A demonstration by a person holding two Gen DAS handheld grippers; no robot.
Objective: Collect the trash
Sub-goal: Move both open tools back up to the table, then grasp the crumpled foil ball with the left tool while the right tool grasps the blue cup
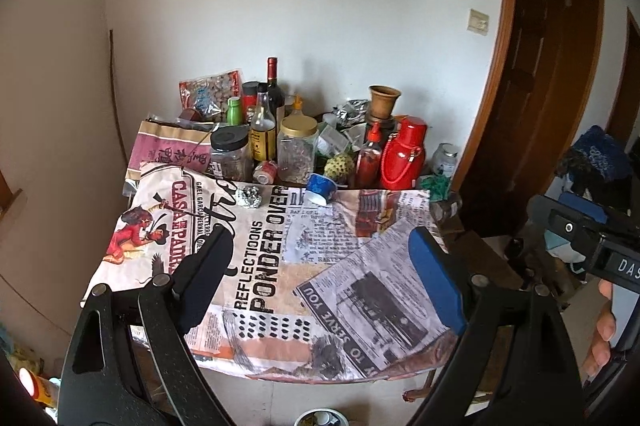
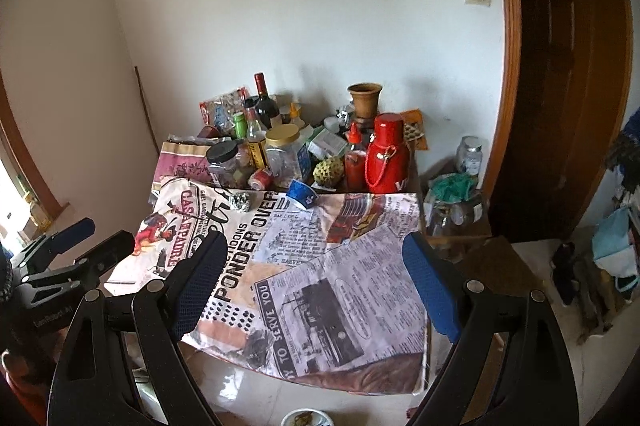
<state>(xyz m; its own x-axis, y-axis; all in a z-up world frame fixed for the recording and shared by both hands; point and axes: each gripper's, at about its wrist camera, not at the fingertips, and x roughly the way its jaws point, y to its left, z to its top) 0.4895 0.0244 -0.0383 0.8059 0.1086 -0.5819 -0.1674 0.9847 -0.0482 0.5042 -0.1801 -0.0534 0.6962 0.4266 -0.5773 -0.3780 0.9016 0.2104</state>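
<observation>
Both the left gripper (image 1: 320,266) and the right gripper (image 2: 316,274) gape wide at the lower middle of their frames, holding and touching nothing above the cloth-covered worktop (image 1: 280,286). The trash lies at mid-frame near the jars: a foil ball (image 1: 250,196) and a tipped blue cup (image 1: 320,187).
</observation>
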